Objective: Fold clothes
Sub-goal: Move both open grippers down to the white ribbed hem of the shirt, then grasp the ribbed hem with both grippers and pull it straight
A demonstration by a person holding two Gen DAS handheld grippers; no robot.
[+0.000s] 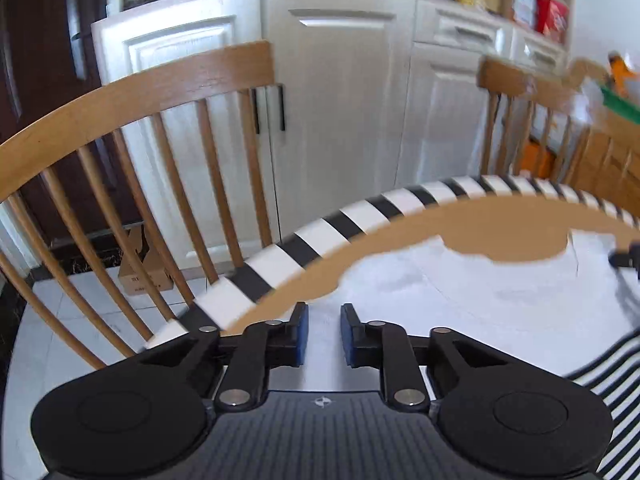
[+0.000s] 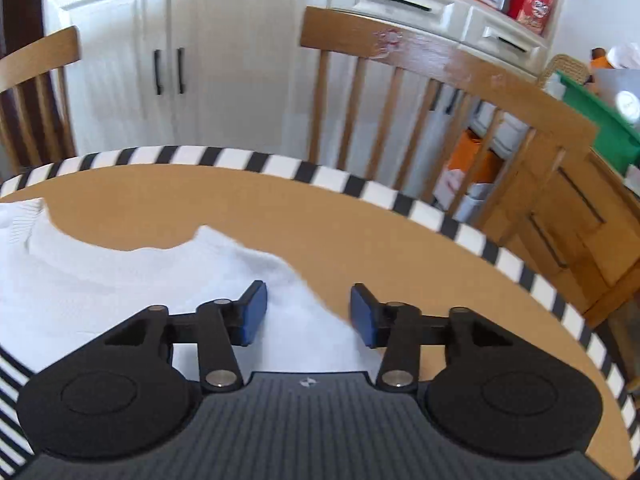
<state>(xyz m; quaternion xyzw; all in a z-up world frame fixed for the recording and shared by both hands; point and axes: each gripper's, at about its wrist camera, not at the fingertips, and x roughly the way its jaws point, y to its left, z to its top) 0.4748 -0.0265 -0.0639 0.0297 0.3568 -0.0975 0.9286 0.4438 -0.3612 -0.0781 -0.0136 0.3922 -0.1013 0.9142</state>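
Biggest risk, judged from here: a grab that catches only the top layer of the white garment [image 2: 132,280], dragging it askew across the desk [image 2: 280,216] instead of lifting a clean fold line. Likely cause: both tools low over fabric near its edge, one to each side, with little cloth between the pads. Lesser risk: cloth sliding toward the striped black-and-white desk rim [image 2: 360,186] and off, toward the chairs. Smaller still: right tool [image 2: 308,312] straddling the garment's edge, so one pad on cloth, one on bare wood, pinching nothing.

Garment spread flat on the wooden desk, white knit, a striped part showing at the near corners. Left tool [image 1: 324,332] narrowed to a small gap, nothing visibly clamped between the blue pads. Right tool released, a wider gap, empty.

Room: white cabinets [image 1: 340,100] with black handles behind, two spindle-back wooden chairs [image 1: 140,128] tucked at the far side, tiled floor, cardboard box [image 1: 140,272] below, shelves of packets above, green bin [image 2: 600,124] at the right.
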